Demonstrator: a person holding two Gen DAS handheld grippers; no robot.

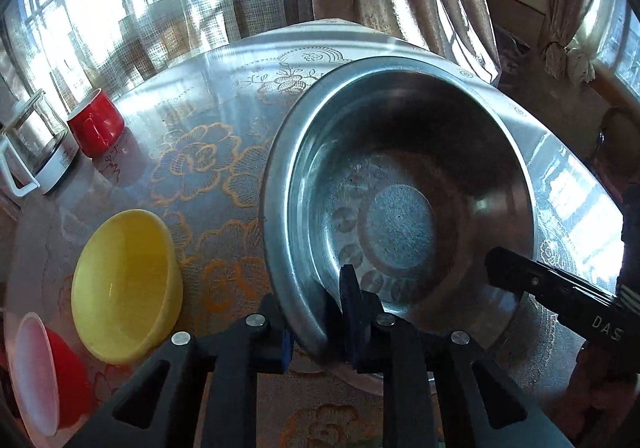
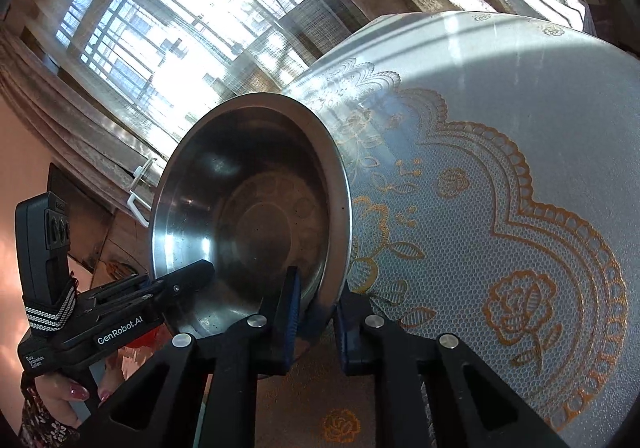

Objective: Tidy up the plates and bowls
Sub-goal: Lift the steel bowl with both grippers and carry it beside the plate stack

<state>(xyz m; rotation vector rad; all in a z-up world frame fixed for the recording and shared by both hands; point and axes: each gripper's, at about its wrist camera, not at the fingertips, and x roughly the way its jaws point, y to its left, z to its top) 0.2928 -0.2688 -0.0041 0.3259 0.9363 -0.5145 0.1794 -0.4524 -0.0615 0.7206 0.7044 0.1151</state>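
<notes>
Left wrist view: a steel bowl (image 1: pixel 400 200) stands on the table (image 1: pixel 208 168), which carries a clear cover over a lace cloth with gold flowers. The left gripper (image 1: pixel 316 312) pinches the bowl's near rim, one finger inside the wall and one outside. The right gripper (image 1: pixel 552 288) enters from the right edge with its finger tip over the opposite rim; the letters "DAS" are readable on its body.

Left of the steel bowl, well apart from it, stand a yellow bowl (image 1: pixel 124 288) and, at the frame's lower corner, a red bowl (image 1: pixel 52 376) with a pale inside. Farther back are one red mug (image 1: pixel 96 122) and one glass jug (image 1: pixel 34 144) with a white handle. Curtains and a barred window lie behind the table.

Right wrist view: the right gripper (image 2: pixel 316 308) clamps the same steel bowl (image 2: pixel 248 216) by its rim, pads pressed on either side of the wall. The left gripper (image 2: pixel 176 280) reaches in from the left and grips the rim; its body reads "GenRobot.AI" and, smaller, "Data Acquisition System". A hand (image 2: pixel 68 396) holds its handle. The tablecloth to the right of the bowl is bare.

Count: three bowls, one mug, one jug, two grippers.
</notes>
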